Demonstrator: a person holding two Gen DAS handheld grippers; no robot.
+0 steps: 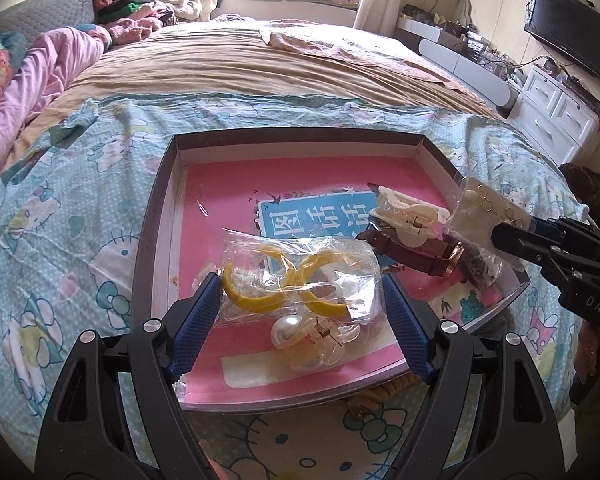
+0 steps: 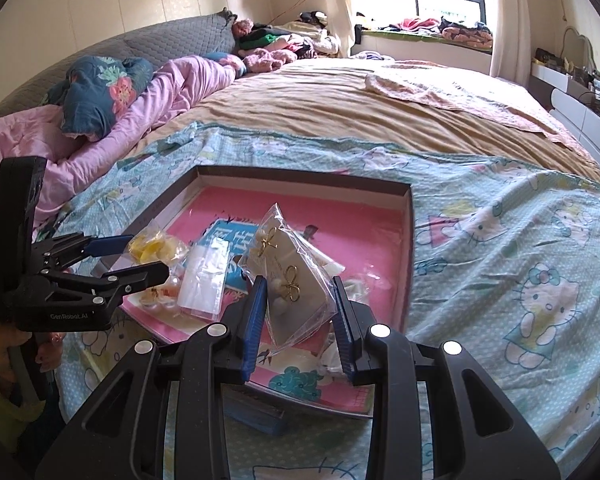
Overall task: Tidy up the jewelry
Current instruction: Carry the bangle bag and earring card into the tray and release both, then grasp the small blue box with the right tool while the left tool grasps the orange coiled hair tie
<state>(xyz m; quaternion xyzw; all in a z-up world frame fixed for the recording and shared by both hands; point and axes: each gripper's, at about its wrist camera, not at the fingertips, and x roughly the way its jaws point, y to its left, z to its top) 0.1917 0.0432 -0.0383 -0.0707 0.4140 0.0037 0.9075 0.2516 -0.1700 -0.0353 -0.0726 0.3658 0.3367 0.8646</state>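
Left jaws: left gripper (image 1: 300,300), at the bottom centre of its own view, has blue ribbed pads spread wide; a clear plastic bag of yellow hoop bangles (image 1: 298,280) spans the gap, its edges against both pads, so it looks lightly held.
Right jaws: right gripper (image 2: 300,316), at the bottom centre of its own view, stands partly open with blue pads on either side of a clear plastic bag holding a grey card of gold bow earrings with pearls (image 2: 290,280); the bag is tilted upright between the pads, and I cannot tell how firmly it is pinched.
Just below the bangle bag: translucent hair claw with a large pearl (image 1: 300,338), lying on the tray floor.
Tray: shallow dark-rimmed cardboard box lid with a pink printed floor (image 1: 156,216), filling the middle of both views, resting on the bed.
Right of the tray in the left view: brown leather-strap watch with a rose-gold case (image 1: 420,254), with a cream plastic hair claw (image 1: 408,212) on top of it.
Small flat clear bag: (image 2: 206,276) lies left of the earring bag in the right view.
Bed cover: teal cartoon-cat sheet (image 2: 500,240) under the tray.
Farther back: tan blanket (image 1: 260,64) across the mattress, and a pink quilt (image 2: 160,92) at the upper left.
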